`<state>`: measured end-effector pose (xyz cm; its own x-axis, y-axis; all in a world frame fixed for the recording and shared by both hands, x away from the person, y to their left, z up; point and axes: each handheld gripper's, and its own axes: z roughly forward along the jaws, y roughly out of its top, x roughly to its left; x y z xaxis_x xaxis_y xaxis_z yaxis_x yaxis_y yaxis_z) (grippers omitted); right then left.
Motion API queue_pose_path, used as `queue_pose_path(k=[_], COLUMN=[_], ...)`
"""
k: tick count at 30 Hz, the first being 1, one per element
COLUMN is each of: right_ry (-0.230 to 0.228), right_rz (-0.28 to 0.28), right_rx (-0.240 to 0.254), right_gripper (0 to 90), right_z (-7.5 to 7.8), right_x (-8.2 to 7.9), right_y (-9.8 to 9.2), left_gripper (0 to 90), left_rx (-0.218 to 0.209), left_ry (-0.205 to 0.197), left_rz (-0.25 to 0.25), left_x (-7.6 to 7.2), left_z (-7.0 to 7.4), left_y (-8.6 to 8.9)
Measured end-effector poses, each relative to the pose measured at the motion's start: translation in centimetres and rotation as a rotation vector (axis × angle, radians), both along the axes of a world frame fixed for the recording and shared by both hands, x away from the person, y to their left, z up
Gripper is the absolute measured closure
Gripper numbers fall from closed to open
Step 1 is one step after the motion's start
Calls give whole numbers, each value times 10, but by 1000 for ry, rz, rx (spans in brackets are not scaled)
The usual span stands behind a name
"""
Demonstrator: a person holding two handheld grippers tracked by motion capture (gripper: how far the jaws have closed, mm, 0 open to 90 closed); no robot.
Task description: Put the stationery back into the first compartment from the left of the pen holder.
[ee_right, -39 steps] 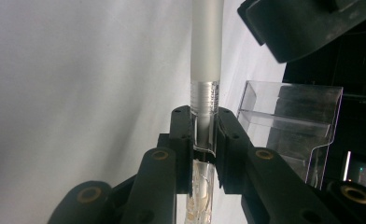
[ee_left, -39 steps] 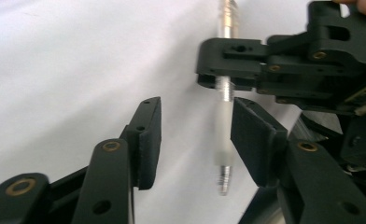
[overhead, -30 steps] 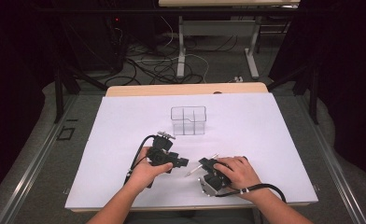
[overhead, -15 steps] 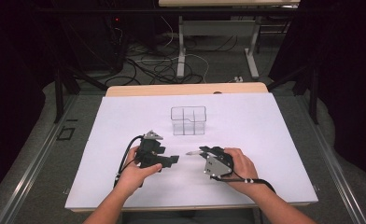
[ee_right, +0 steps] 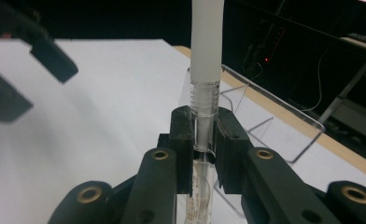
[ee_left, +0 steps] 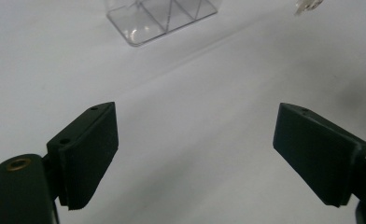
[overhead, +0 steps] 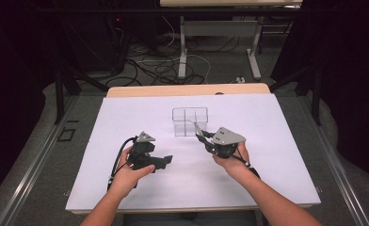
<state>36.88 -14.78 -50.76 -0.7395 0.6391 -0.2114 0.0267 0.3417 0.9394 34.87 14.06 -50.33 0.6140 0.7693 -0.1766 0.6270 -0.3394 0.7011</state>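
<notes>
Nearest the person, the front strip of the white-covered worktop (overhead: pixel 140 197) lies bare between the two forearms, with wide open sheet to the left and right out to its edges. The left hand (overhead: pixel 126 176) rests low on the sheet, wrist in from the bottom edge, carrying the left tongs (overhead: pixel 166 161), which point rightward toward the middle. The left gripper view shows these tongs spread wide apart with nothing between them, only plain white surface under and ahead of the pads (ee_left: pixel 92 156).

The right hand (overhead: pixel 232 160) is held a little farther in and raised, its right tongs (overhead: pixel 200 137) angled up and left toward the box. These tongs are clamped on a slim clear plastic pen with a frosted white cap (ee_right: pixel 207 56); the right gripper view shows the transparent barrel pinched between the pads and the capped end standing out beyond them, a detail too small to read from the high view.

Beyond both hands, near the worktop's middle, stands a clear plastic box with inner dividers (overhead: pixel 190 121), its compartments open at the top. The pen's tip lies just beside the box's right front corner. Past the box the sheet runs clear to the wooden back edge (overhead: pixel 187 89), then dark floor with cables.
</notes>
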Motion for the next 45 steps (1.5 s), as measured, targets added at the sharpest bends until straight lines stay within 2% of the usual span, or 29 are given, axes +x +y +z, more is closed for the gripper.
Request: queue_pose_path(k=[4,10,15,20,21,27,33,40,45], right_ry=[46,98,117,125,122,114,103,116,114], right_rz=[-10,-19,-32,-36,-38,-28,-39,-68,-79], right_rx=[67,151,185,220,222,216,211,236,217], right_gripper=[790,790,790,790,790,789,789,788,788], right_z=[7,21,32,41,44,54,60,64,60], right_x=[12,30,44,55,57,68,80,93,101], right_y=[5,12,20,29,31,43,55,66,74], left_gripper=[86,17,2,1,1,1,2,1,2], left_rx=[-16,-11,0,-13,-6,-10,-30,-27,-11], left_ry=[4,-8,-42,-63,-74,-76,-60,-54,-57], left_rz=[28,52,71,91,96,137,173,178,185], left_x=[3,6,6,7,8,11,13,14,15], left_z=[1,2,3,4,4,2,-1,-3,-4], left_y=[6,14,20,27,28,35,42,45,48])
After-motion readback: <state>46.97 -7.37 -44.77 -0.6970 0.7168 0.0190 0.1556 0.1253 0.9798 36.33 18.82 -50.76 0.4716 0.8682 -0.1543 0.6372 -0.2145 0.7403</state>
